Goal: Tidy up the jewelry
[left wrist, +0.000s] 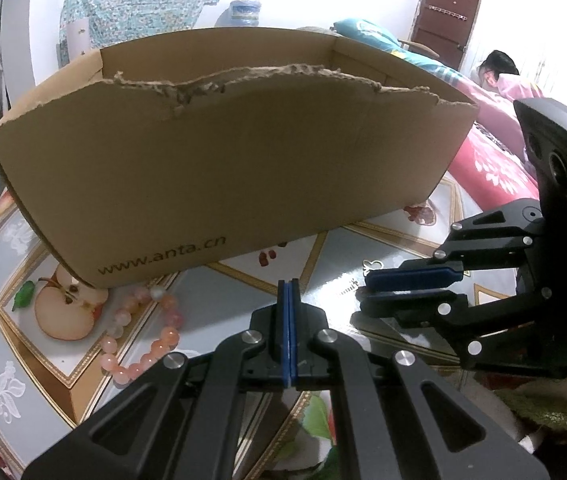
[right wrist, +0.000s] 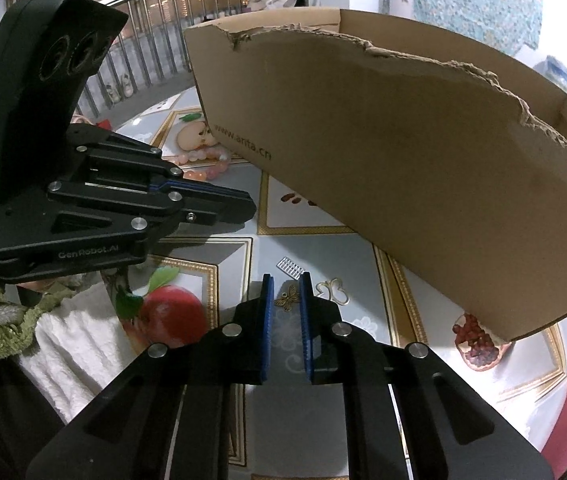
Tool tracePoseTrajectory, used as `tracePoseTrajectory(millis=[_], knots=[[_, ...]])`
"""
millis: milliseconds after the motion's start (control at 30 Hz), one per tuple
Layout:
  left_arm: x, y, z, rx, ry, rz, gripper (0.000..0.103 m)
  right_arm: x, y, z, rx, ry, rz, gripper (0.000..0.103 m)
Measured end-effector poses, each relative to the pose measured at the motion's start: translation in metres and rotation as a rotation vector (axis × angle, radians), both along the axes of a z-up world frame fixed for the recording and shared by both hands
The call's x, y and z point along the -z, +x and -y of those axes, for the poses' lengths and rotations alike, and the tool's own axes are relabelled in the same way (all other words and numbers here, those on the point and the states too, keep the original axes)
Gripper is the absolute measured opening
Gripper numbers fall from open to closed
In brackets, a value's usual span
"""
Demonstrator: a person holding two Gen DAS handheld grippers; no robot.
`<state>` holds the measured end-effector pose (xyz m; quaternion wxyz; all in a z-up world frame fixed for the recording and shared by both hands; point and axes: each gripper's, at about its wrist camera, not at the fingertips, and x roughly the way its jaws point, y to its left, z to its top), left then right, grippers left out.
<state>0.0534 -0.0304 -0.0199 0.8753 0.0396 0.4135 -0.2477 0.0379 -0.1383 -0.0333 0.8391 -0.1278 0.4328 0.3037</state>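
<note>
Looking along the left tool (left wrist: 290, 282), one sees its two blue pads pressed flat together with nothing between them, poised above the patterned cloth of the counter (left wrist: 243, 276). Directly ahead stands an open cardboard box (left wrist: 223, 168), its near wall torn ragged along the top edge and printed with a web address low on the left; from this angle the interior floor is hidden, so its contents cannot be told. A bracelet of pink and white beads (left wrist: 143, 332) lies on the cloth just in front of the box's left corner, beside a printed apple half. At the right, the right tool (left wrist: 367, 292) reaches in low over the counter, with a small pale butterfly charm (left wrist: 369, 266) lying just beyond its tips.

From the right wrist, the right tool (right wrist: 286, 286) shows its blue pads narrowly apart; a small bronze butterfly pendant (right wrist: 288, 299) sits in the gap between them on the cloth, and whether the pads press on it cannot be told. A gold butterfly outline charm (right wrist: 333, 290) lies just right of the tips, and a small ridged silver piece (right wrist: 290, 268) just beyond them. The box (right wrist: 423, 168) fills the right side, its inside again hidden. The left tool (right wrist: 239, 200), its pads together, hangs at left above the bead bracelet (right wrist: 207, 164).
</note>
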Motion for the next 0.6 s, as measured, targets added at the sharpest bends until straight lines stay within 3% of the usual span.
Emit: tracePoseTrajectory(millis=[333, 467, 600], knots=[[-0.002, -0.002, 0.004, 0.024, 0.001, 0.000, 0.001, -0.006, -0.004, 0.008, 0.028, 0.016, 0.006, 0.010], [0.000, -0.003, 0.013, 0.053, 0.011, -0.008, 0.019, -0.015, -0.007, 0.022, 0.083, 0.036, 0.018, 0.010], [0.004, -0.006, 0.031, 0.092, 0.051, 0.013, 0.021, -0.021, -0.009, 0.039, 0.148, 0.071, 0.017, 0.010]])
